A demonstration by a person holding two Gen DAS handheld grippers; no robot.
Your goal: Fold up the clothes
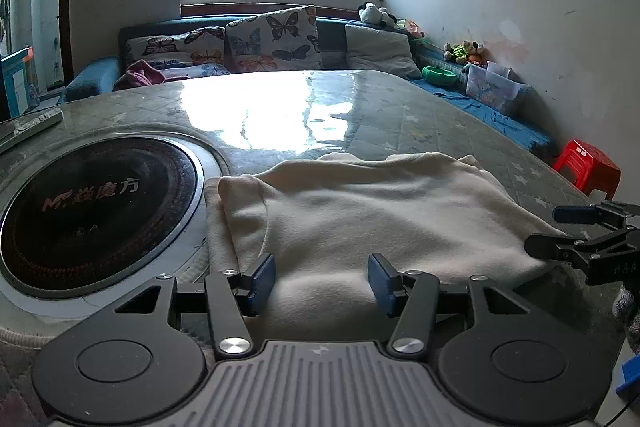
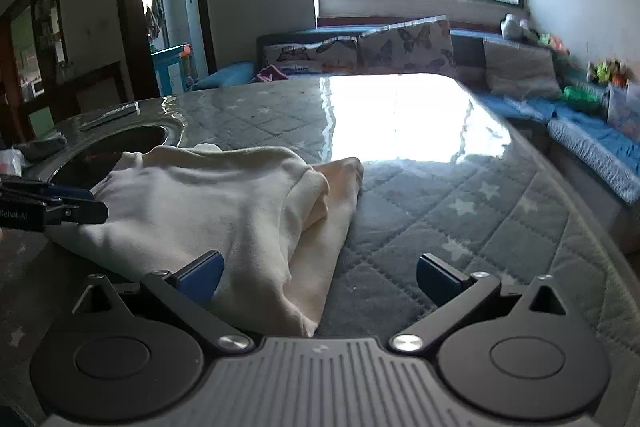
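The main risk I see is to the fold itself: the cream garment (image 1: 360, 219) is soft, loose knit lying in stacked layers, so a pad dragging across the top layer could pull it askew or bunch it. A second risk is that a pinch catches only the upper layer, leaving the lower one behind on the glossy surface (image 1: 280, 107). The round black cooktop (image 1: 92, 203) sits just beside the cloth's left edge in the left wrist view, so a pushed edge could slide onto it.

The garment lies low in the centre of both frames, partly folded, with a thick doubled edge and soft wrinkles.

The left hand-held gripper (image 1: 322, 281) stands about half open over the near hem, pads not pressing cloth. The right hand-held gripper (image 2: 320, 277) is spread fully wide, gripping nothing, its left pad above the garment's near corner
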